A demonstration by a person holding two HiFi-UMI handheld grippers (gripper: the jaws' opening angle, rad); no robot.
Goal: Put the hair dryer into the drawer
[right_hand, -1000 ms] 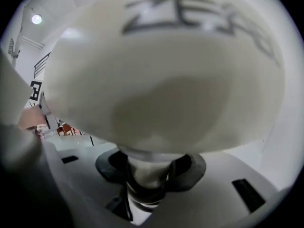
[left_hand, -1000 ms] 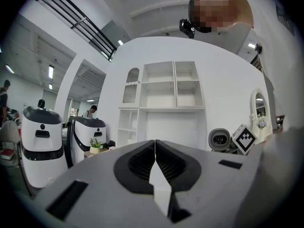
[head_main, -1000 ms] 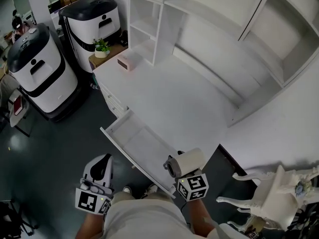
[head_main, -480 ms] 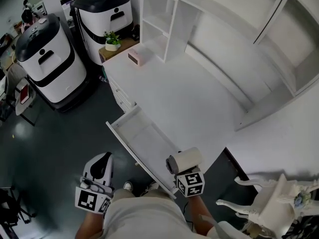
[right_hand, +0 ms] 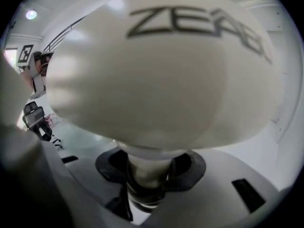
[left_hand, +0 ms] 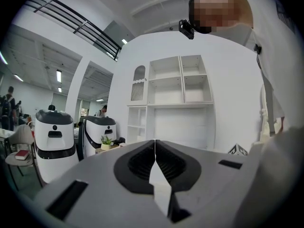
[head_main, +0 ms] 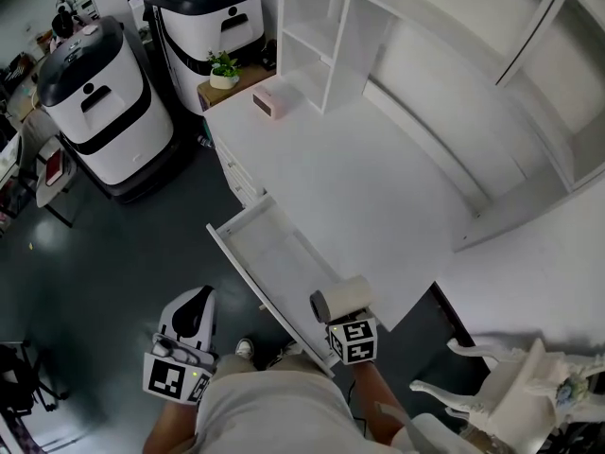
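White left gripper (head_main: 198,299): jaws together, nothing between them, outside the drawer front.
Right gripper (head_main: 341,319): jaws clamped on the hair dryer's handle.
Hair dryer (head_main: 345,299): cream, barrel over the drawer's right end; contact with it not discernible.
Drawer (head_main: 233,229): pulled out from the desk.
Desk (head_main: 359,178): pink box (head_main: 270,102) at far corner.

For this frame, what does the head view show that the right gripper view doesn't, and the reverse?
Head view only: the open drawer as a whole, plus the potted plant and pink box beyond it. Right gripper view only: the fingers clamped on the handle, and grey lettering on the body. Both: the hair dryer held in the right gripper.
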